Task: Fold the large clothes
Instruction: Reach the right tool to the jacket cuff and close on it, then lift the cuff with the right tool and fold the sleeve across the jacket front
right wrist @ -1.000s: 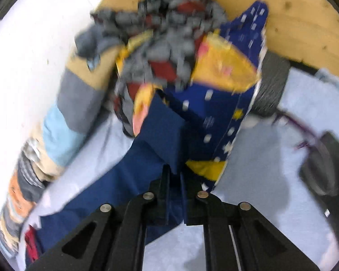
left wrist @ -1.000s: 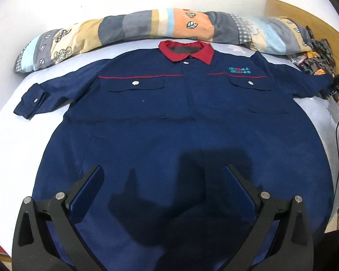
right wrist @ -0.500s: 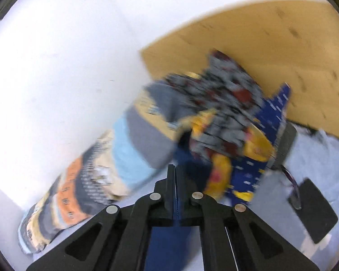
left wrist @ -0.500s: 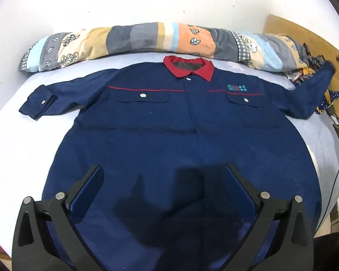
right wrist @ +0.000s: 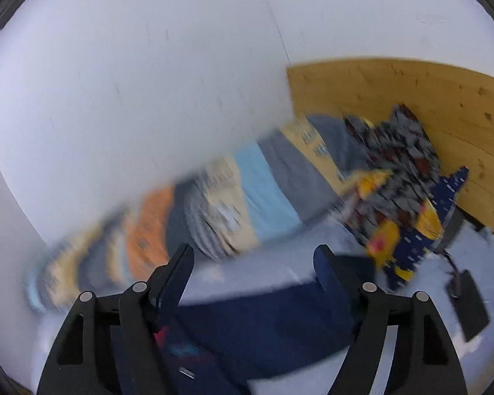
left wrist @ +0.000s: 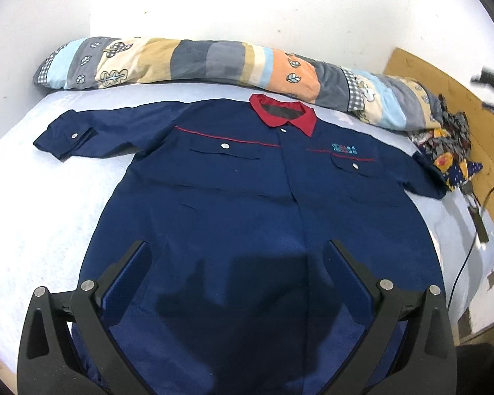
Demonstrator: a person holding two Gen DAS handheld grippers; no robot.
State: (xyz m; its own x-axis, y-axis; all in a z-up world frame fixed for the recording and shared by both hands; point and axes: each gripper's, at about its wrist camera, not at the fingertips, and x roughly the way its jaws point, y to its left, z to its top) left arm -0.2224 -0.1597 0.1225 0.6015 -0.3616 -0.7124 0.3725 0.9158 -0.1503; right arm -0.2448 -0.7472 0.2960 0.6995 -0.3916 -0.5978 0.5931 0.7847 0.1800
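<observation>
A navy shirt (left wrist: 247,210) with a red collar (left wrist: 285,113) lies flat, front up, across the middle of the bed (left wrist: 33,204). The left tool (left wrist: 237,256) hangs over its hem, jaws apart and empty. A patchwork bolster (left wrist: 214,62) runs along the far edge. At the far right corner sits crumpled patterned cloth (left wrist: 448,141). The right tool (right wrist: 253,256) is spread apart above the shirt, holding nothing.

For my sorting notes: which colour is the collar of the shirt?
Red collar, on a navy shirt; clearest in left wrist view.

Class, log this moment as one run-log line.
shirt: flat on bed | left gripper: open above hem | right gripper: open, empty
</observation>
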